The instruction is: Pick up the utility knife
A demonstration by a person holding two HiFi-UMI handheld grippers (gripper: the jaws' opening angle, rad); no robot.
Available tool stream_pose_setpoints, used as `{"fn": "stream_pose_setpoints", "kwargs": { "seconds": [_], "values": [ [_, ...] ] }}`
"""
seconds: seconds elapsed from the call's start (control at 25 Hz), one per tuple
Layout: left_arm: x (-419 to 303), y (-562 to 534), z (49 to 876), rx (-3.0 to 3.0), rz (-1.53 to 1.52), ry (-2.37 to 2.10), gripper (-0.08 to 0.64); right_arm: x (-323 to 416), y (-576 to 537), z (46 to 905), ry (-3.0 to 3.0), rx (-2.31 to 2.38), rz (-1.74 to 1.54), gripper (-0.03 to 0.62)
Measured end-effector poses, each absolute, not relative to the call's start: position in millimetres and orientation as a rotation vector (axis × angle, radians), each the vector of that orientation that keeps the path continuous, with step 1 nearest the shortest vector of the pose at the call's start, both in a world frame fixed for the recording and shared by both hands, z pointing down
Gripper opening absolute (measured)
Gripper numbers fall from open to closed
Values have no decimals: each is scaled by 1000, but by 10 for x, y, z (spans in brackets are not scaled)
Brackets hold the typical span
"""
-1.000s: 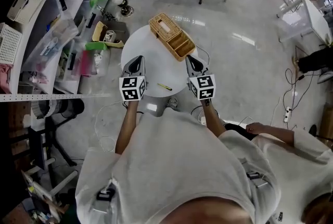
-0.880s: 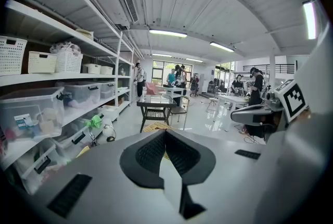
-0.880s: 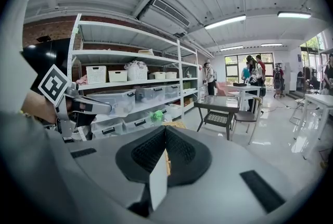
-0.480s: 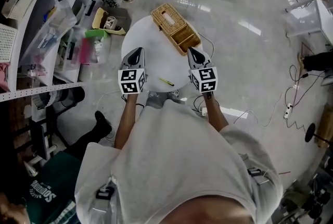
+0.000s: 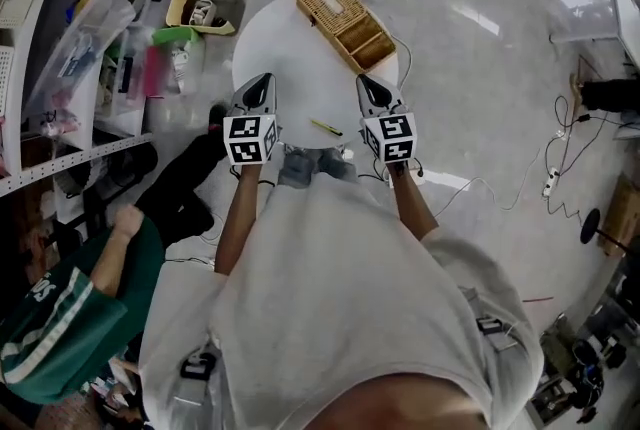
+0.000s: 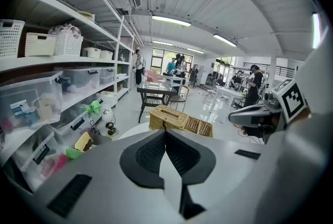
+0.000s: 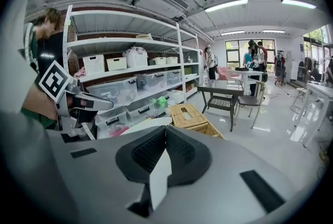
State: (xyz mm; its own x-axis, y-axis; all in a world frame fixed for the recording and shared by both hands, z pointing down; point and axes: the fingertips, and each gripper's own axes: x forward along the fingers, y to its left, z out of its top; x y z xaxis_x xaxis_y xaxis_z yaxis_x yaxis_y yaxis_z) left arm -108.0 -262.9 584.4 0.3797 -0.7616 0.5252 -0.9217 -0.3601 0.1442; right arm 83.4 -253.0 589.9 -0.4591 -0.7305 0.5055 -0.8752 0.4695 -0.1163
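A small yellow utility knife (image 5: 326,128) lies on the round white table (image 5: 300,68), near its front edge. My left gripper (image 5: 263,80) hangs over the table's left front, shut and empty. Over the right front, my right gripper (image 5: 364,83) is shut too, with nothing in it. The knife sits between the two, a little nearer to me than the tips. Neither gripper view shows the knife; the left gripper (image 6: 165,131) and right gripper (image 7: 165,128) each show closed jaws aimed toward a wicker basket (image 6: 179,120).
The wicker basket (image 5: 343,13) stands at the table's far right edge. Shelves with bins and clutter (image 5: 90,28) run along the left. A person in a green top (image 5: 70,318) stands at lower left. Cables (image 5: 520,183) trail on the floor at right.
Both grippers have come down and toward the table's front edge. The view has shifted over the table. A person in green has come into view at lower left.
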Motion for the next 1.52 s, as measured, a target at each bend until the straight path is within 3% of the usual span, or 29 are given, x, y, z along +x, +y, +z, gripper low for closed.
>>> {"fn": "stream_pose_setpoints", "kwargs": {
  "seconds": [1.0,1.52],
  "values": [
    [-1069,-1932,6485,2128,603,-1314,21,547,-1535,6683,-2196,1113,686,31],
    [-1083,-1862,6586,2096,602,-1318,21,379,-1194,7086,-2084,718,364,32]
  ]
}}
